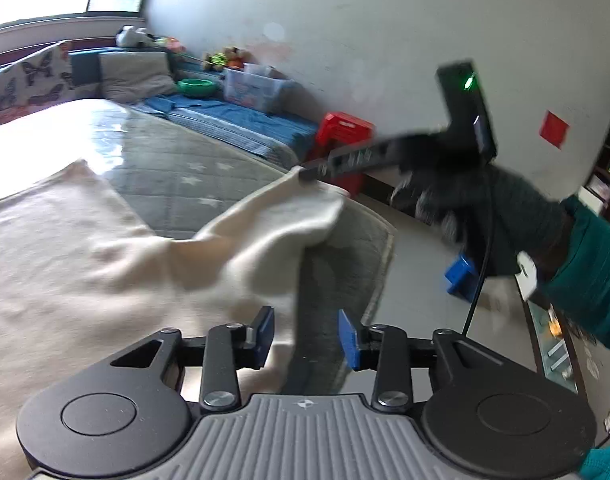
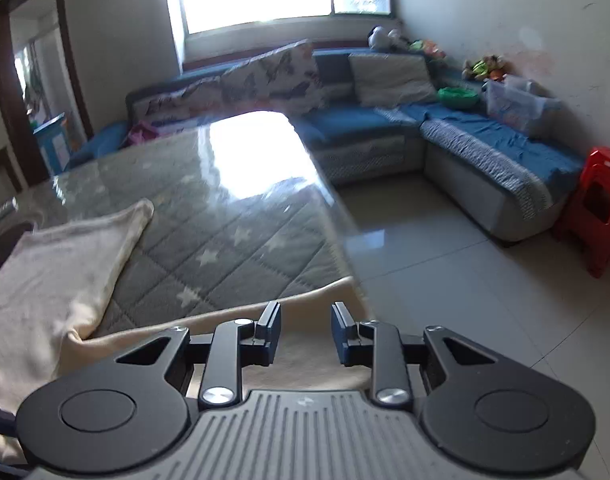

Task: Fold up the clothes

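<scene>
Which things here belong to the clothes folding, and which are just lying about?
Job: cream garment, left gripper, right gripper, quilted table cover.
Lying about: red stool, green bowl, clear plastic box, blue sofa, soft toys.

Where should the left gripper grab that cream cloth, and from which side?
Probably the raised fold of the cream cloth, straight ahead of the open left gripper, coming from the near side. That part stands up off the table, lifted toward the right gripper, so a finger can pass each side of it.
</scene>
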Demonstrator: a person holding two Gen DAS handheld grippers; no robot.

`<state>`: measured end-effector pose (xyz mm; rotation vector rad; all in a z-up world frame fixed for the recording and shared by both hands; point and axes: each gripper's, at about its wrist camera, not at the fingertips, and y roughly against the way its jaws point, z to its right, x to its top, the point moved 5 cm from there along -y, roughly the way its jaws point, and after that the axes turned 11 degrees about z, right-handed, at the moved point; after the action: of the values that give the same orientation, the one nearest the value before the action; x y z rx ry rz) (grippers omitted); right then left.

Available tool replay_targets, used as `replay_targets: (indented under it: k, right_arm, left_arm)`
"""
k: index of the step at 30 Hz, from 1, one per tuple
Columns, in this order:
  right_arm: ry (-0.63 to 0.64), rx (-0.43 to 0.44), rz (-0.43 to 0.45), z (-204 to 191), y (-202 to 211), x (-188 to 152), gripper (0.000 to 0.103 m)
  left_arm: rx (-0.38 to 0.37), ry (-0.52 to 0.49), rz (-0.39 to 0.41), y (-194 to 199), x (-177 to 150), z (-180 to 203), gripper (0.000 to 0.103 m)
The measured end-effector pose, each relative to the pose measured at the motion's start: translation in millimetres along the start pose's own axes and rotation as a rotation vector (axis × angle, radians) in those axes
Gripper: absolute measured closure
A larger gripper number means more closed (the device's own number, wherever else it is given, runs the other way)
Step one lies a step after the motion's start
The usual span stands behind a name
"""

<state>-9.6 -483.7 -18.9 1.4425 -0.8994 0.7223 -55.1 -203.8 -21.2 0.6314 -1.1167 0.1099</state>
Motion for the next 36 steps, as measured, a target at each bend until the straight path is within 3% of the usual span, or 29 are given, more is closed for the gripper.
replay_targets:
  k: [9,13,16,18,25,27,31,36]
  right_arm:
    - [0.079,-0.009,-0.015,-15.9,-58.9,11.3,0.065]
    - [0.090,-0.009,-0.017,-19.8,-66.8,14.9,0.064]
    - [0.083,-0.002,-0.013,-20.3,-62.0,12.6,0.059]
    - [0.091,0.003,0.000,-23.6,-54.6,13.0,0.057]
    - [0.164,0.156,0.055,-72.5,-19.9,22.2,0.049]
    - [0.186,0.201,0.067,-87.4,-12.6,23.7,0.045]
    - [0.238,0.319,0.083,-130.1,3.1,21.5,0.044]
    - [0.314,0.431,0.076,-172.1,12.9,10.4,0.041]
  left_arm:
    - [-0.011,0.045,-0.022,-2.0,-4.0,-6.7,0.060]
    - [0.039,0.044,0.015,9.8,1.5,-11.4,0.060]
    - [0.124,0.059,0.082,34.9,8.8,-27.6,0.060]
    - [0.232,0.055,0.123,57.8,13.0,-45.4,0.062]
    - [0.712,0.004,0.167,137.4,9.2,-121.1,0.062]
    - [0.762,0.001,0.137,150.3,3.0,-135.9,0.062]
    - [0.793,-0.051,0.082,155.1,-7.8,-147.1,0.062]
    - [0.768,0.005,0.056,149.9,-16.2,-164.6,0.066]
